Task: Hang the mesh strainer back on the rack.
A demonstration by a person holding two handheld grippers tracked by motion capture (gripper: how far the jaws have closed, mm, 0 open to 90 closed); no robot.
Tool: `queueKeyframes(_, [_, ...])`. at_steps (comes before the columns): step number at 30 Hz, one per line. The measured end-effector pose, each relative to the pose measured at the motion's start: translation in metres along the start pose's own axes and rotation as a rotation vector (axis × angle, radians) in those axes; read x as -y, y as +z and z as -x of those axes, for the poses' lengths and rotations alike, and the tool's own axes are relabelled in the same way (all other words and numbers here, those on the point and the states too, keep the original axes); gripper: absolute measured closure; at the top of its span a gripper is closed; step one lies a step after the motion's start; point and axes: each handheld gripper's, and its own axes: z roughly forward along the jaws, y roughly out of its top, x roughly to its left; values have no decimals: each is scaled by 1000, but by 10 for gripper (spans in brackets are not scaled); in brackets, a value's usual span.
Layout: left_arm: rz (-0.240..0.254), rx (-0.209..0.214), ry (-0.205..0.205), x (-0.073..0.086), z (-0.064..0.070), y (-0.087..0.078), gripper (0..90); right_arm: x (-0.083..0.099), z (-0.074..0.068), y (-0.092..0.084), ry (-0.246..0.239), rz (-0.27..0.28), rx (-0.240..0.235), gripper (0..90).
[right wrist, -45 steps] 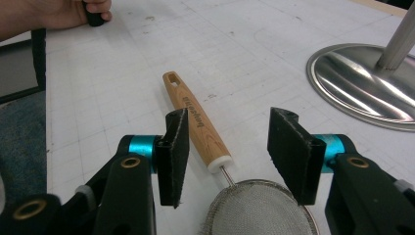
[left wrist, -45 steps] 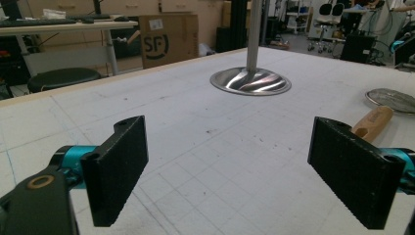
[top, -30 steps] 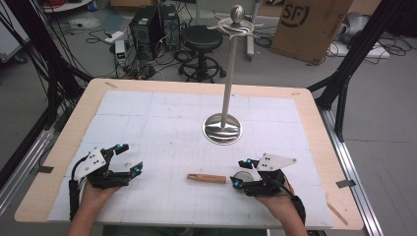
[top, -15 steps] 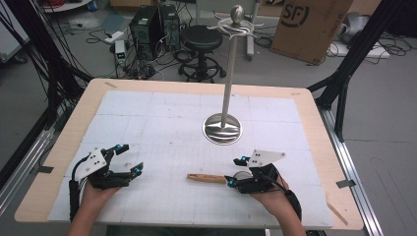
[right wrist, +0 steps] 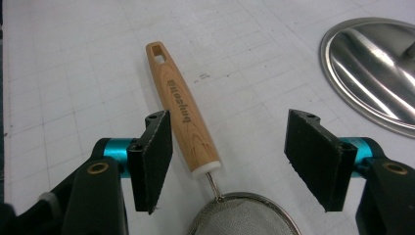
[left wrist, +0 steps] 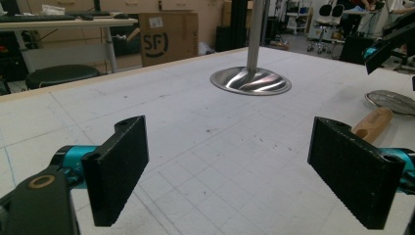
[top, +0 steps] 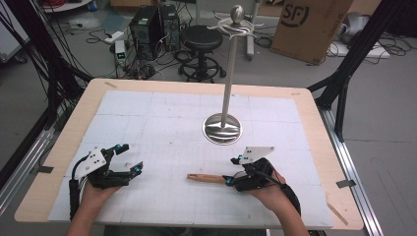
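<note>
Now the strainer (right wrist: pixel 182 112) lies on the table between the right tool's (right wrist: pixel 230 161) wide-open jaws, unheld.

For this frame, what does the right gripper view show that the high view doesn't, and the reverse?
Right gripper view: the strainer's wire mesh and the lettering on its wooden handle, which lies between the open right tongs. High view: the stand's hooked top, the left tongs and a black stool past the table. Both: the handle, the right tongs and the stand's round steel base.
</note>
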Motion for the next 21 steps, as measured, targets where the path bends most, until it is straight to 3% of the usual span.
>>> queueKeyframes(4, [-1,1,12,0,2,0,158,-2,1,6,-12,-40,-9,351])
queueKeyframes(10, [0,-3,0,0,0,0,157,-3,-1,17,-31,-135,-29,362])
queueKeyframes(15, [1,-3,0,0,0,0,156,-4,0,23,-41,-176,-47,367])
queueKeyframes(21, [3,-1,-5,0,0,0,156,-7,0,33,-62,-278,-78,414])
